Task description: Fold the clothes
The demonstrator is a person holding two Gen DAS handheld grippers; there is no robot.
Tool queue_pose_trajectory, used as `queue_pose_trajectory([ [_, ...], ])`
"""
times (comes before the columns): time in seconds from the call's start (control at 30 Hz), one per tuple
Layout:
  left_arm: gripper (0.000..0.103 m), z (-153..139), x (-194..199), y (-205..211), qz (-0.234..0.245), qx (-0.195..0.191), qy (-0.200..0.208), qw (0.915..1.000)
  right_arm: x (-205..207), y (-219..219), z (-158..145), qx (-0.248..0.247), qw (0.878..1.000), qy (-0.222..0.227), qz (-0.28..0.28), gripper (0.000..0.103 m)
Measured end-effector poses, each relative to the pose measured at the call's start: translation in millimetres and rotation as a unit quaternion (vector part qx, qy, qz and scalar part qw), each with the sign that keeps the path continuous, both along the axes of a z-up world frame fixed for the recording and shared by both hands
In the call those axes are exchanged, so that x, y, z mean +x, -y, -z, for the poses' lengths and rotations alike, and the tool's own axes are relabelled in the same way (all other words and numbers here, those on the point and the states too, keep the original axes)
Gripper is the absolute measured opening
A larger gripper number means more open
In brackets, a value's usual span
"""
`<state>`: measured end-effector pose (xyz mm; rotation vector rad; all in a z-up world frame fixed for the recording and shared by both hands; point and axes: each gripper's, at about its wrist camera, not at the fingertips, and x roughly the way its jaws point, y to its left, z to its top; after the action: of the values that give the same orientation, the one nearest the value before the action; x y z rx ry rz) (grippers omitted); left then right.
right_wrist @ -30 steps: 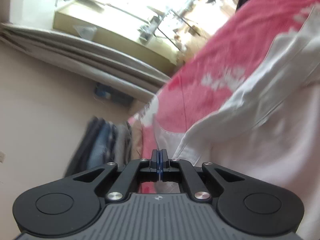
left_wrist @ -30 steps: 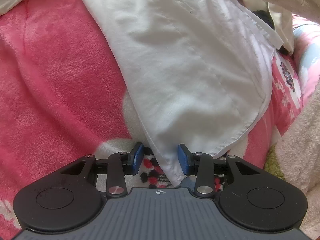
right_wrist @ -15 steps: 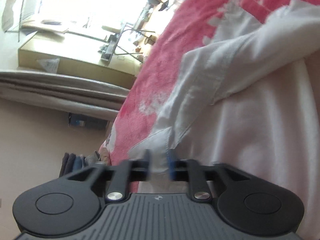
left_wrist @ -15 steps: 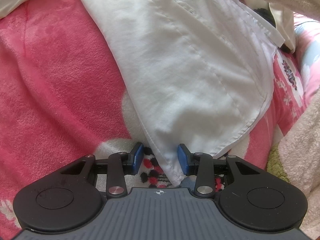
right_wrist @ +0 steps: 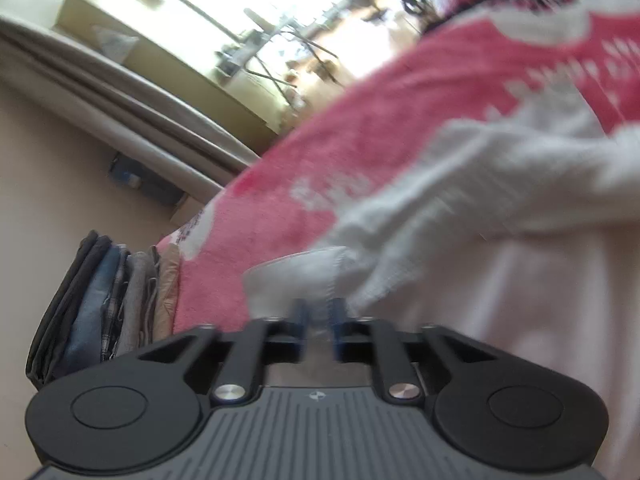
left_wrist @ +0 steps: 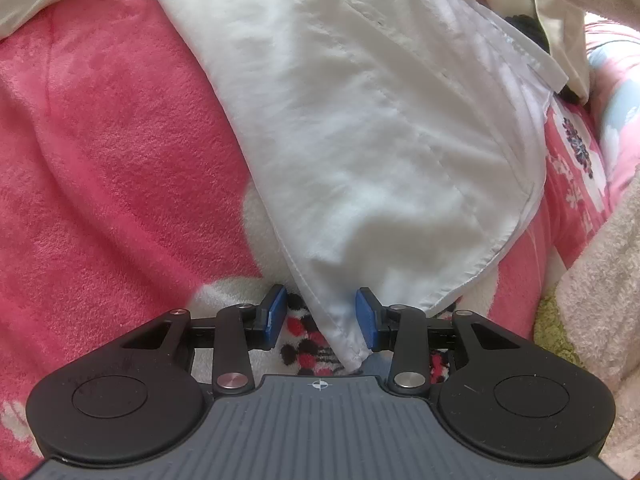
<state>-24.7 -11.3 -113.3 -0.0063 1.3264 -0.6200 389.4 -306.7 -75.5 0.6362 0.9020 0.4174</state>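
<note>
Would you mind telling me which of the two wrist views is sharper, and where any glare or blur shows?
Left wrist view: sharp and evenly lit, with the white garment and pink blanket crisp. Right wrist view: motion-blurred across the cloth and the right gripper, with the window area blown out; the stack of folded clothes stays fairly readable.

The shirt (left_wrist: 360, 120) lies spread on the blanket (left_wrist: 112, 140), which covers the bed beneath it. In the left wrist view, a corner of the shirt runs down between the fingers (left_wrist: 276, 314) of the left gripper (left_wrist: 322, 314), touching neither, with blanket showing to the left of the shirt and again past its right edge. In the right wrist view, a fold of the shirt sits between the fingers of the right gripper (right_wrist: 318, 324), which are closing on it. Left of the shirt there, beyond the blanket's edge, a stack of folded clothes (right_wrist: 100, 304) stands.
</note>
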Motion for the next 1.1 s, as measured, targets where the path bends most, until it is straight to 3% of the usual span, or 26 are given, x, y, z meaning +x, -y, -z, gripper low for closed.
queue_pose_trajectory([
  [0.17,0.038,0,-2,-1,-0.004,-0.001,0.002,1.0,-19,-9,-37,-0.057,0.993,0.106,0.003,0.003],
  [0.3,0.038,1,-3,0,-0.006,-0.002,0.001,1.0,-29,-9,-49,-0.103,0.982,0.155,0.017,0.003],
  [0.43,0.038,0,-4,0,-0.004,0.0,0.002,1.0,-14,-13,-38,-0.143,0.98,0.136,0.021,0.003],
  [0.6,0.039,-1,-6,1,0.0,0.004,0.005,1.0,14,-22,-11,-0.161,0.985,0.058,0.013,0.01],
  [0.67,0.039,-1,-6,1,0.001,0.004,0.007,1.0,13,-18,-12,-0.159,0.986,0.051,0.024,0.03],
  [0.7,0.039,-2,-6,1,0.003,0.004,0.008,1.0,9,-13,-14,-0.155,0.986,0.055,0.031,0.034],
  [0.77,0.039,-2,-6,0,0.006,0.004,0.01,0.9999,-1,1,-24,-0.143,0.987,0.063,0.035,0.036],
  [0.9,0.04,-3,-7,-1,0.013,0.001,0.013,0.9998,-30,31,-50,-0.111,0.993,0.045,-0.02,0.036],
  [1.1,0.043,-3,-6,-6,0.019,-0.015,0.008,0.9997,-124,43,-56,-0.051,0.989,-0.056,-0.131,0.035],
])
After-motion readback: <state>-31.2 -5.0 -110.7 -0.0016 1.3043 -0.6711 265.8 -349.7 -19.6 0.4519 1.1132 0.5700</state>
